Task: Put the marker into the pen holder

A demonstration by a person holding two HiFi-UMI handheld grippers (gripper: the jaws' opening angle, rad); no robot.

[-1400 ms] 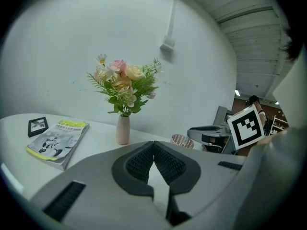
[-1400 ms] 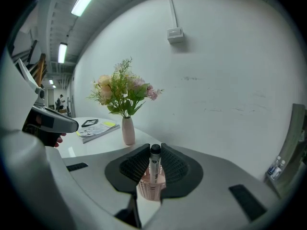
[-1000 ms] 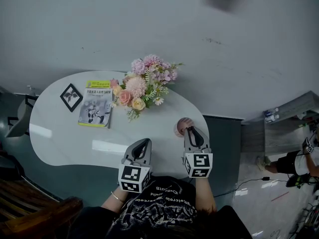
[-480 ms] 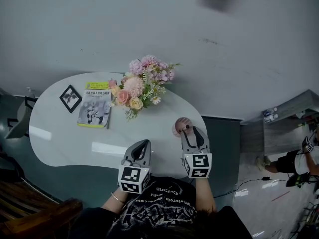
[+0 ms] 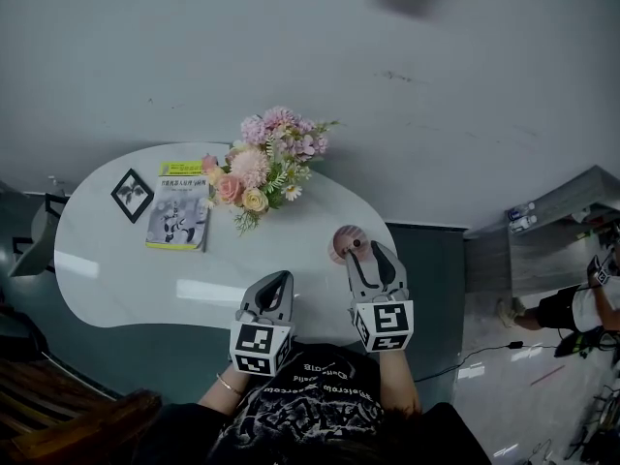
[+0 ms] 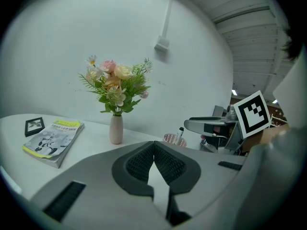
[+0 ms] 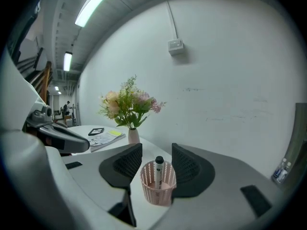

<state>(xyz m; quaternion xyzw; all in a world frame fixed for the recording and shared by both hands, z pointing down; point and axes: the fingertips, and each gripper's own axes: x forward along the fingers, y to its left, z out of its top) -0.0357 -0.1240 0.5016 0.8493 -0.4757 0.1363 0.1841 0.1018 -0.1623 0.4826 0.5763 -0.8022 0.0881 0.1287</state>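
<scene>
Marker (image 7: 159, 171): white-barrelled, black cap up, standing upright inside pen holder (image 7: 158, 188), released. Pen holder: pink, perforated wall, set on white desk (image 5: 116, 269) near its right edge, centre-right of head view. Right claw (image 7: 157, 153): jaws opening, spread wide, gripping nothing; holder and marker framed between the two pads in right gripper view, neither pad touching them; in head view, just below the holder. Left claw (image 6: 153, 147): pads closed against each other at the tips, nothing between them, held over the desk's near edge at lower centre of head view, left of right claw and apart from it. Also on desk: bouquet (image 5: 266, 158) of pink, peach and lilac flowers, upper centre, in slim pale vase (image 6: 115, 129); book (image 5: 177, 213) with yellow strip across its top, lying flat, left of bouquet; small black-framed picture (image 5: 132, 194), lying further left, close beside the book. Plain white wall behind.
</scene>
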